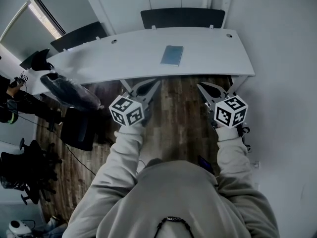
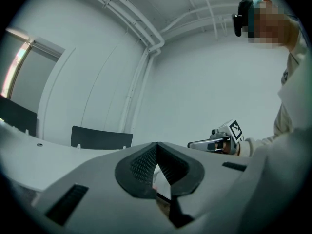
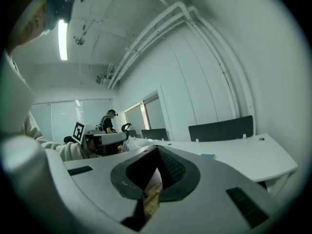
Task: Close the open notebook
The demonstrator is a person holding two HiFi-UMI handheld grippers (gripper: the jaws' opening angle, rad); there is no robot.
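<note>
Through the head view I saw the blue-grey notebook (image 1: pixel 172 55) lying flat on the white curved tabletop (image 1: pixel 218 53), near its middle and with nothing beside it. The left hand-held gripper (image 1: pixel 144 87) and the right hand-held gripper (image 1: pixel 210 90) both hung over the wooden floor (image 1: pixel 178 118), short of the tabletop's near edge and well apart from the notebook. 2 black chairs (image 1: pixel 183 18) stood behind the tabletop. Beige sleeves (image 1: pixel 124 152) ran to both grippers.

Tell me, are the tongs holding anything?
Nothing: left tongs and right tongs are both shut and empty; the thin blue-grey notebook lies untouched on the long white desk.
</note>
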